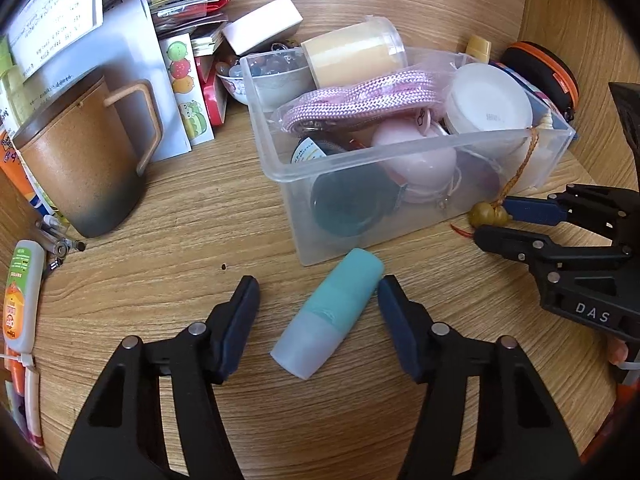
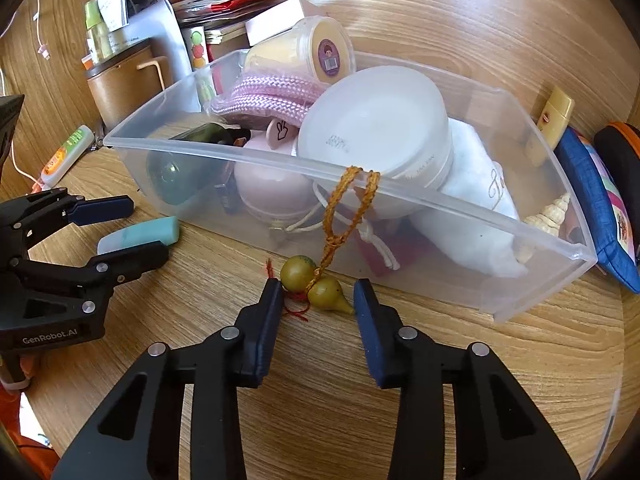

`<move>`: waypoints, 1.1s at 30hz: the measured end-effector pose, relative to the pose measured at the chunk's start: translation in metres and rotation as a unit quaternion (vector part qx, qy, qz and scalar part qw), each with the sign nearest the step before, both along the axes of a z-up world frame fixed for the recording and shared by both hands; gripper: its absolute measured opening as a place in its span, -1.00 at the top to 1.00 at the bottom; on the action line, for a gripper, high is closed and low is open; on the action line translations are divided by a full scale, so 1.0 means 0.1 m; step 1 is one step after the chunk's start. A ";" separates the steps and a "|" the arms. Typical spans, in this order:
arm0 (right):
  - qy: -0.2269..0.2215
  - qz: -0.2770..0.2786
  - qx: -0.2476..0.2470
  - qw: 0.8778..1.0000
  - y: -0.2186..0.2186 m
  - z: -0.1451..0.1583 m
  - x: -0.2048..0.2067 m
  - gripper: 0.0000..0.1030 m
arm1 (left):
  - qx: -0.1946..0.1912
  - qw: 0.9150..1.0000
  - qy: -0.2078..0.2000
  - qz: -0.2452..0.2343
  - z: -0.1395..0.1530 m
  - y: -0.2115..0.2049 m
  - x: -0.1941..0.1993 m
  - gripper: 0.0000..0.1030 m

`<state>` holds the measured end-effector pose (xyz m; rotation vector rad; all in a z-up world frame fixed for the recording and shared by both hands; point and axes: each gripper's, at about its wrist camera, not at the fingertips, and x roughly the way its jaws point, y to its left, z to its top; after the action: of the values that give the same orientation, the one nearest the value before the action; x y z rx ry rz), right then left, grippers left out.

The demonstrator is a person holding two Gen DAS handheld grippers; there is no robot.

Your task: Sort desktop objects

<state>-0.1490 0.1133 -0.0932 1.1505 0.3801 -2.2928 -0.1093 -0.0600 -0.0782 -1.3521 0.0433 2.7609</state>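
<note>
A teal and pale blue tube (image 1: pixel 326 312) lies on the wooden desk in front of a clear plastic bin (image 1: pixel 400 152). My left gripper (image 1: pixel 318 294) is open, its fingers either side of the tube; it also shows in the right wrist view (image 2: pixel 132 226) around the tube (image 2: pixel 140 236). A small gourd charm (image 2: pixel 314 280) on an orange cord hangs over the bin's front wall (image 2: pixel 400 196) and rests on the desk. My right gripper (image 2: pixel 318 296) is open with the gourd between its fingers; it shows in the left wrist view (image 1: pixel 490 216) at the gourd (image 1: pixel 486 214).
The bin holds a pink cord (image 1: pixel 360 100), a white jar (image 1: pixel 488 100), a pink pouch (image 1: pixel 416 160) and a yellow cup (image 1: pixel 356 52). A brown mug (image 1: pixel 84 152), papers and boxes stand at the left. A blue pouch (image 2: pixel 600 200) lies right of the bin.
</note>
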 end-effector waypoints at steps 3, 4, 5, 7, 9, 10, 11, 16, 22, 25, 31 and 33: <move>-0.002 0.008 -0.003 1.000 0.00 0.01 0.01 0.40 | 0.002 1.000 0.001 -0.003 0.01 0.00 0.01 -0.01; -0.003 0.011 -0.005 1.000 -0.02 0.01 0.02 0.44 | -0.002 1.000 0.002 -0.004 0.03 0.00 0.02 0.15; -0.003 0.013 -0.005 1.000 -0.02 0.00 0.04 0.47 | -0.004 1.000 0.003 -0.003 0.03 0.02 0.04 0.22; -0.007 0.023 -0.011 1.000 0.00 0.02 0.06 0.69 | -0.003 1.000 0.003 -0.003 0.04 0.03 0.04 0.30; -0.009 0.027 -0.012 1.000 -0.01 0.02 0.07 0.72 | 0.000 1.000 0.003 -0.001 -0.01 0.13 0.01 0.35; -0.007 0.028 -0.012 1.000 -0.03 0.02 0.08 0.72 | 0.004 1.000 0.003 -0.001 0.00 0.12 0.01 0.42; -0.007 0.030 -0.014 0.999 -0.02 0.03 0.09 0.72 | 0.007 1.000 0.002 -0.002 0.01 0.11 0.01 0.46; 0.005 0.042 -0.026 0.999 -0.02 0.10 0.17 0.72 | 0.012 1.000 0.002 0.002 0.02 0.07 0.03 0.54; 0.010 0.058 -0.054 0.997 0.01 0.24 0.27 0.72 | 0.027 1.000 0.008 0.012 0.05 0.04 0.10 0.54; 0.025 0.062 -0.062 0.996 0.04 0.34 0.32 0.72 | 0.037 0.999 0.015 0.016 0.10 0.08 0.10 0.54; 0.040 0.068 -0.075 0.994 0.10 0.47 0.41 0.72 | 0.050 0.998 0.031 0.019 0.22 0.11 0.19 0.54; 0.043 0.066 -0.076 0.994 0.12 0.50 0.41 0.72 | 0.051 0.998 0.037 0.018 0.28 0.13 0.23 0.54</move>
<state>-0.1080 0.1257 -0.0436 0.9258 0.2982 -2.2186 -0.0863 -0.0469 -0.0502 -1.2375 -0.1163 2.7998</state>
